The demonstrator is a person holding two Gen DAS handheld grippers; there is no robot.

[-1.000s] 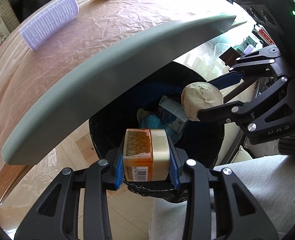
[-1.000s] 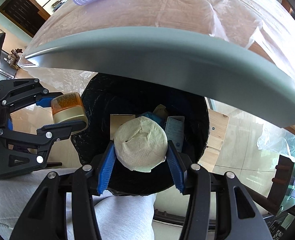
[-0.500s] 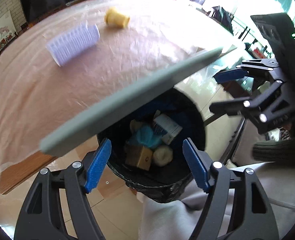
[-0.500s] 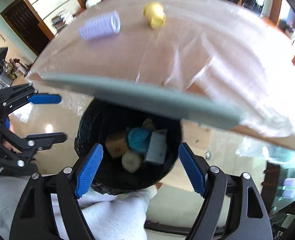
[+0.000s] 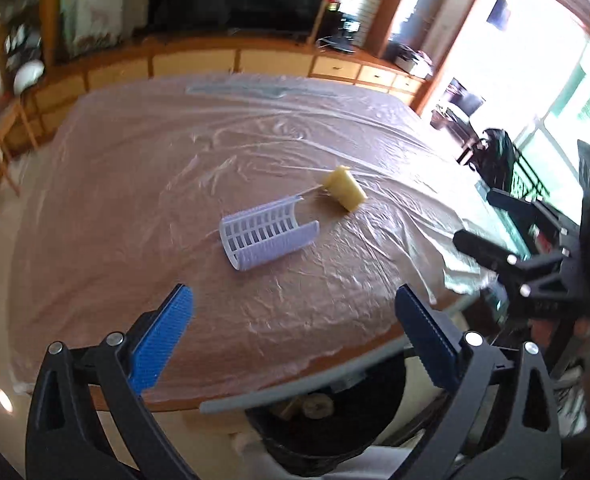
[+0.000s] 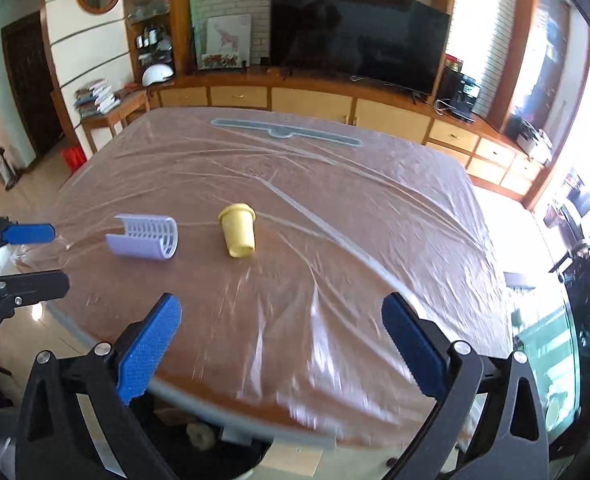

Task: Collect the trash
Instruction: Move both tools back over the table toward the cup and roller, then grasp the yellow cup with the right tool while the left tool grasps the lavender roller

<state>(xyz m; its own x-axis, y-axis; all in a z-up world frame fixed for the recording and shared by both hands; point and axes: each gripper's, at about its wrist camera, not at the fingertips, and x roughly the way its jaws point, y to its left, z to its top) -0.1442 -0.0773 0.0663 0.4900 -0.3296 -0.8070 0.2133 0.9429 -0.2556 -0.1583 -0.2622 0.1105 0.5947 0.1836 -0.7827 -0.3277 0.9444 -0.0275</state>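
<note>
A lilac slotted half-cylinder (image 5: 269, 237) (image 6: 145, 237) and a yellow cup (image 5: 345, 193) (image 6: 238, 231) on its side lie on the plastic-covered brown table (image 5: 135, 200) (image 6: 335, 200). My left gripper (image 5: 295, 332) is open and empty above the table's near edge; it also shows at the left of the right wrist view (image 6: 29, 254). My right gripper (image 6: 281, 340) is open and empty; it shows at the right of the left wrist view (image 5: 495, 240). The black trash bin (image 5: 335, 420) (image 6: 215, 440) sits under the table's near edge with trash inside.
A grey strip (image 6: 287, 132) lies at the table's far edge. Wooden cabinets and a large TV (image 6: 355, 52) stand behind. A side table (image 6: 107, 114) with books is at the back left. Chairs (image 5: 491, 148) stand at the right.
Both grippers let go of the orange container and the paper wad into the bin, opened, and rose from under the table's edge to look across the tabletop.
</note>
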